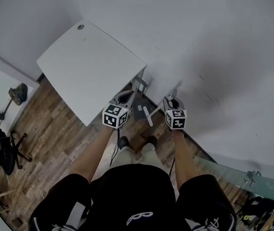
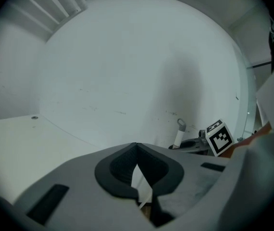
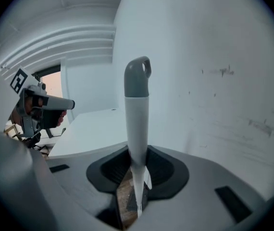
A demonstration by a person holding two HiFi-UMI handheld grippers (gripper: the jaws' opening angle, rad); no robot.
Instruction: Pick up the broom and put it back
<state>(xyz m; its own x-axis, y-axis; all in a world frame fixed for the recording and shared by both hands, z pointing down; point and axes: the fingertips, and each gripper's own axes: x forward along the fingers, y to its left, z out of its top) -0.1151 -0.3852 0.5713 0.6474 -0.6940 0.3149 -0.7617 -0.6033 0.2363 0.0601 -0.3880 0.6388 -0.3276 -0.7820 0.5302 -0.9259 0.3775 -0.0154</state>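
We hold the broom (image 3: 137, 114) in the right tool (image 1: 171, 102). Its 2 jaws are clamped on the white handle below the grey cap, and the handle stands nearly upright in front of the wall (image 1: 214, 57). The left tool (image 1: 125, 98) is just beside it at 9 o'clock, jaw tips together and gripping nothing. The table (image 1: 89, 66) lies at 10 o'clock, its corner near the left tool.

We judge the step to be carrying the broom to its resting place, which we cannot pick out from here. To do it well we want a firm grip, so the handle does not slip through the pads. We want the handle upright, so the head hangs free of the floor (image 1: 55, 129), and a path clear of the table corner. The cap has a loop, so a hook may be the target, but we see none. The left tool can steady the handle lower down if the broom swings.
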